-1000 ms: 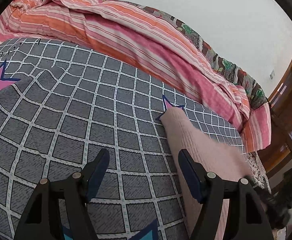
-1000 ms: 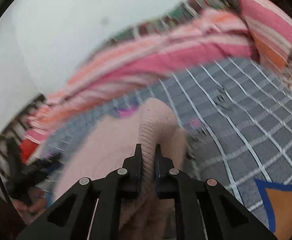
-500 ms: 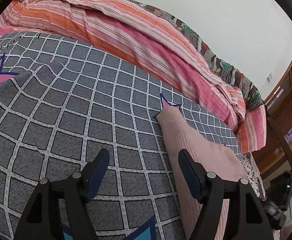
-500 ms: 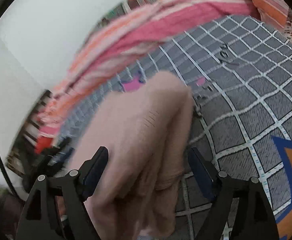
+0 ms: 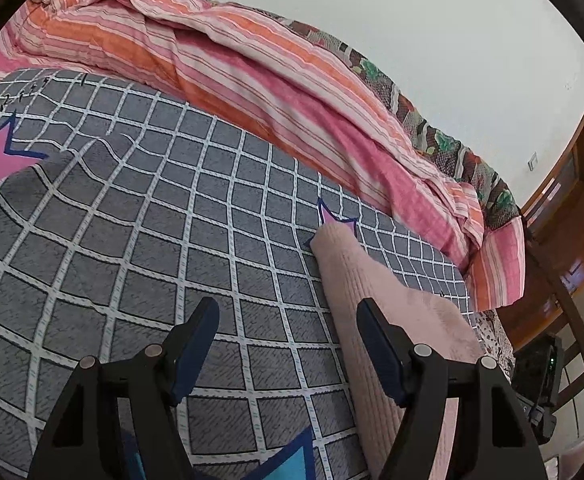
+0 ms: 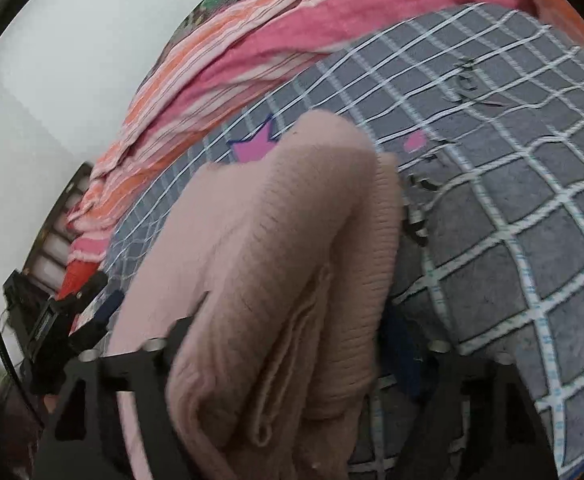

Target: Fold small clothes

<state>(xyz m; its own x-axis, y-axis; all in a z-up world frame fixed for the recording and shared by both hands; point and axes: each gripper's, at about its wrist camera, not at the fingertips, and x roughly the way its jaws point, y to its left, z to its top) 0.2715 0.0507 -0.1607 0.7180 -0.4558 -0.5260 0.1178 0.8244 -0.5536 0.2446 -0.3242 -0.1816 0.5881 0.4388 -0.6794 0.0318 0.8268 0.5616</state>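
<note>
Your pink knit garment lies folded in a long bundle on the grey grid-patterned bedspread, its long axis running away from you toward the far edge of the bed, the narrow rounded end pointing at a small pink star print on the cover. In the right wrist view the same garment fills the centre, ribbed folds stacked lengthwise, a thin loop of cord or trim hanging at its near end. Your left gripper is spread wide and holds nothing; its right finger sits over the garment's edge, its left finger over bare bedspread. Your right gripper is also spread wide, fingers straddling the near end of the bundle without clamping it; whether the pads touch the knit cannot be told. A striped pink-and-orange quilt is heaped along the far side of the bed against the white wall, with a floral blanket behind it. Wooden furniture stands past the bed's right corner. Small dark printed marks on the bedspread are too blurred to read.
</note>
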